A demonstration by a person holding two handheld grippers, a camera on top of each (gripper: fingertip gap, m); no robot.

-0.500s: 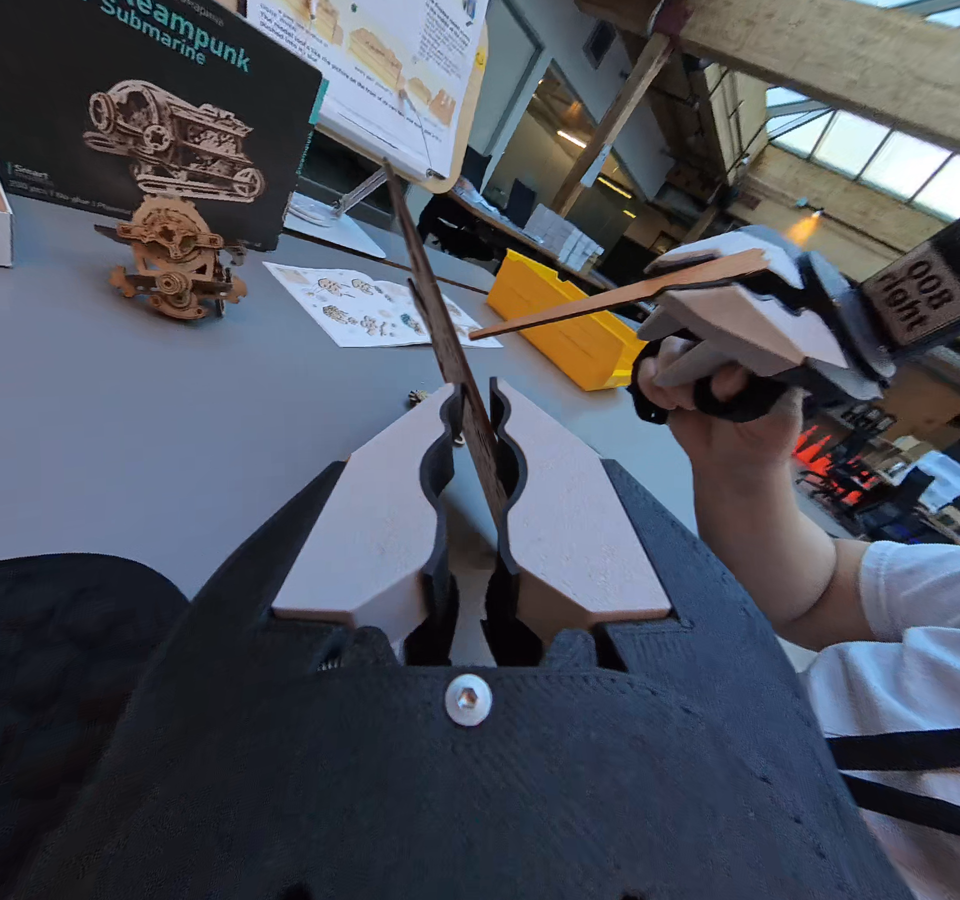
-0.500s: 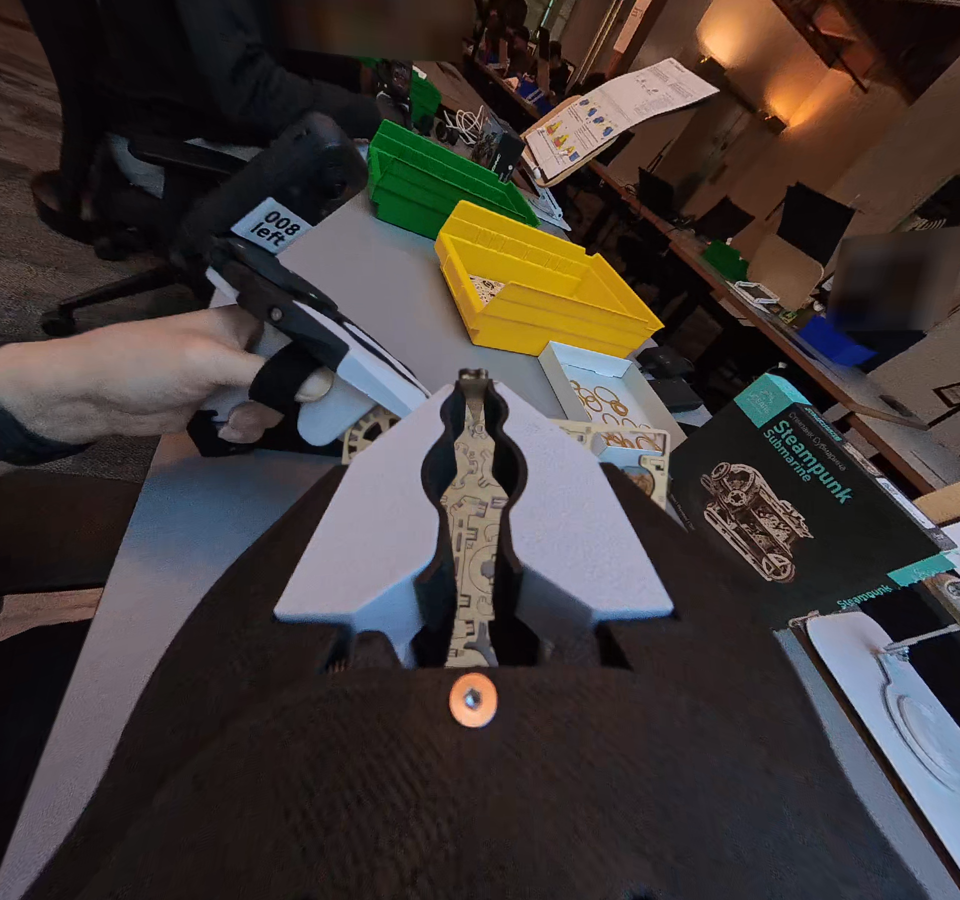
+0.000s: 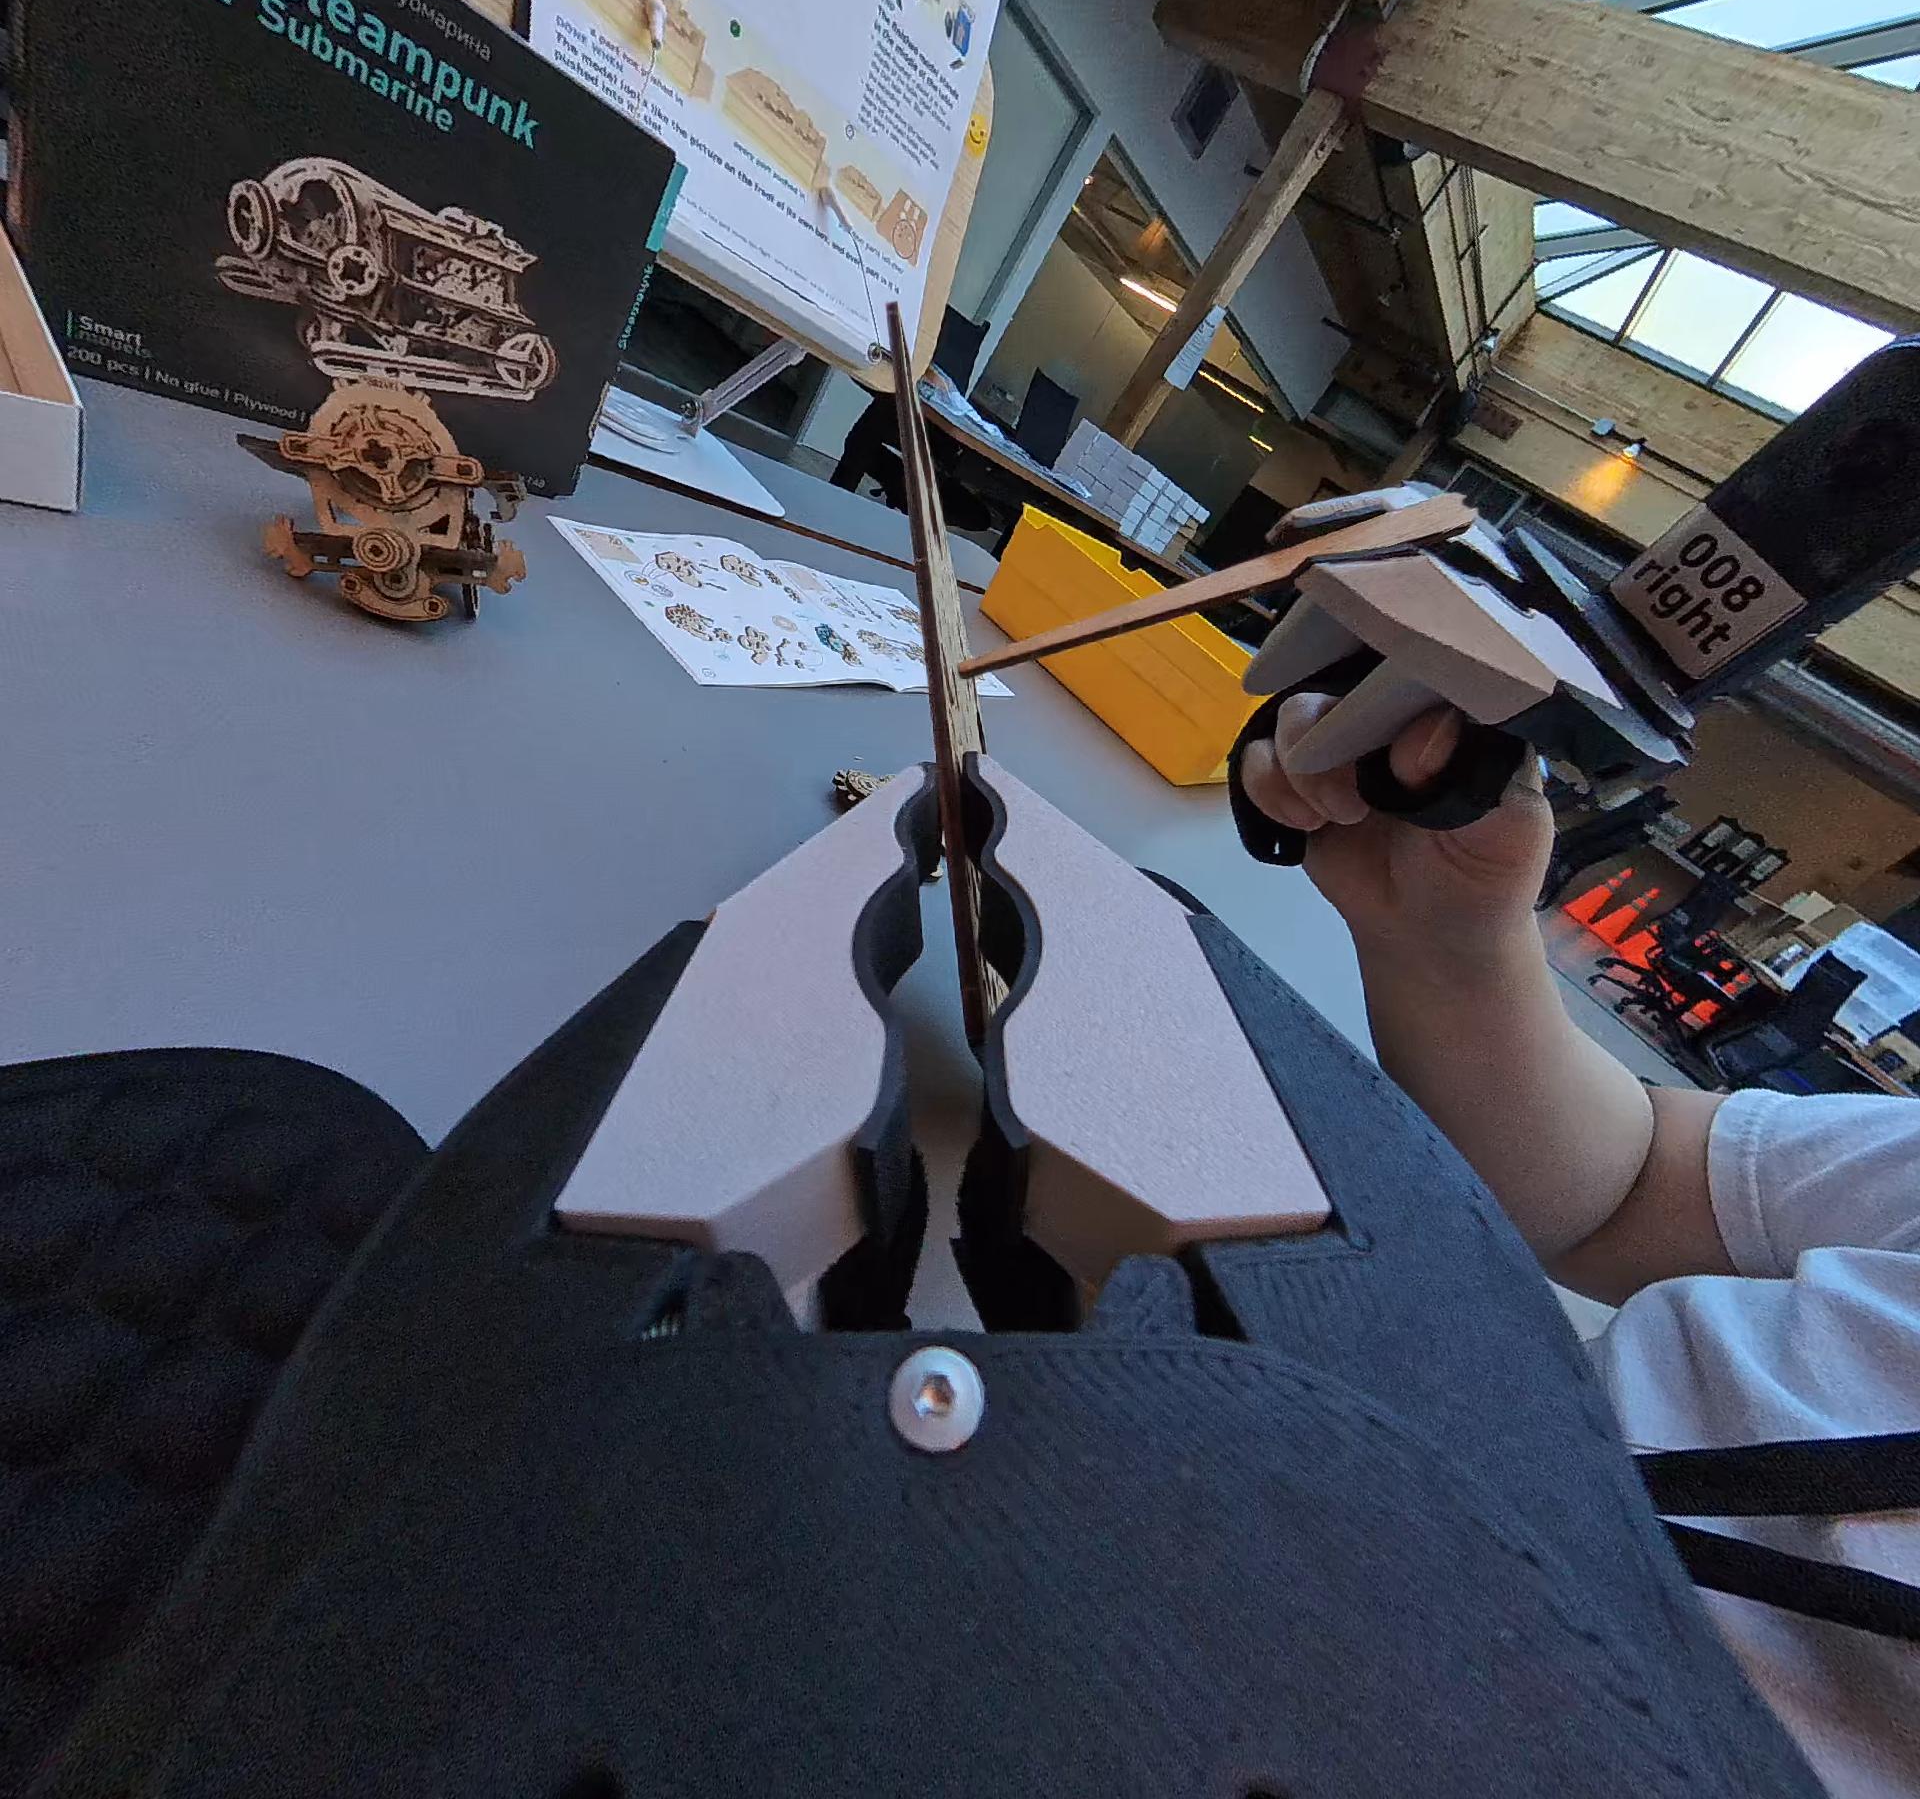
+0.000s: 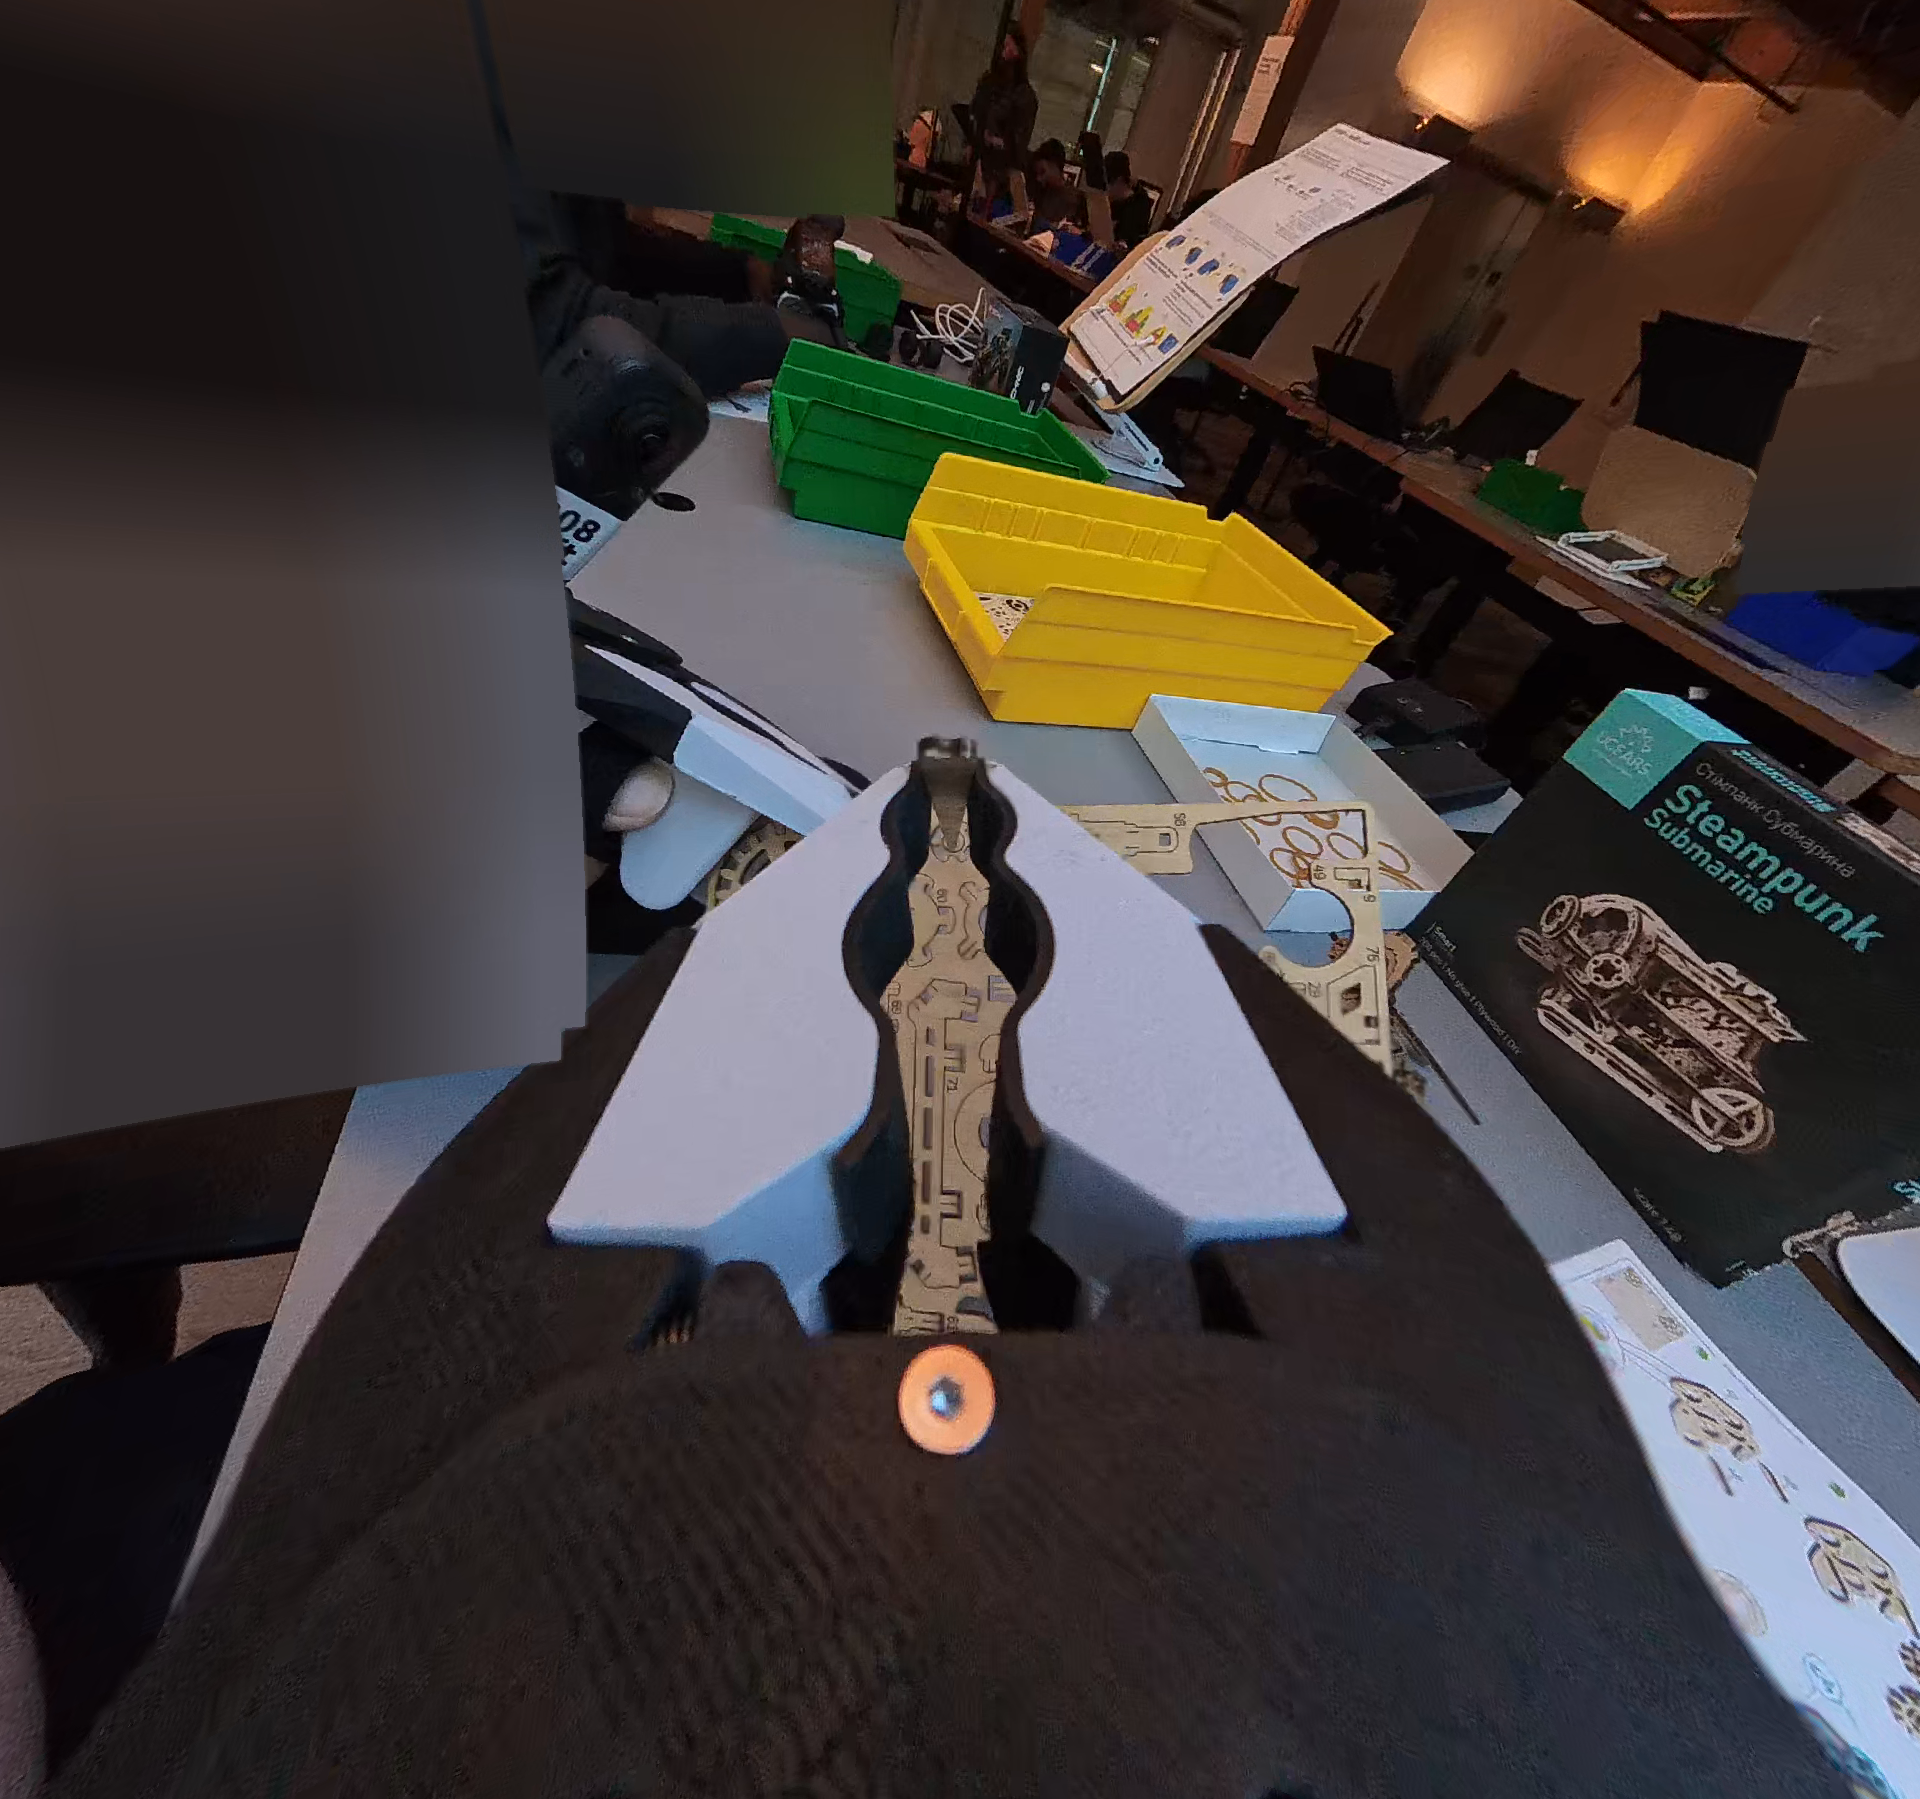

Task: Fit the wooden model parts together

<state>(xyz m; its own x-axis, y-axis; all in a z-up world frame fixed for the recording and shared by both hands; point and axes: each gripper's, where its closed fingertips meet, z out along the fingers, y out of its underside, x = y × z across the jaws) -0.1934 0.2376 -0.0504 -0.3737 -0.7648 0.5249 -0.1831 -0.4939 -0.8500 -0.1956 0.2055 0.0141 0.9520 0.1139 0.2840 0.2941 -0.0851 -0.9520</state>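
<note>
Plywood fills both of our tongs: the left gripper (image 3: 951, 793) is clenched on a thin wooden sheet (image 3: 928, 544) standing edge-on straight up from between its fingers, presumably so its face is offered sideways to the other tool. Just right of that sheet, the right gripper (image 3: 1340, 570) comes in level, pinching a second laser-cut sheet (image 4: 948, 1074) flat, whose tip (image 3: 971, 669) looks to touch the upright one; we judge the crossed hold is meant to line a tab up with a slot. Beyond our left fingertips a small loose piece (image 3: 857, 785) lies on the grey table (image 3: 312, 814). Farther left stands the part-built model (image 3: 384, 502) before the kit box (image 3: 343, 191), kept as reference, we think. Ahead of the right tongs lie more cut sheets (image 4: 1320, 876), then a yellow bin (image 4: 1132, 627) and green bin (image 4: 894, 440).
</note>
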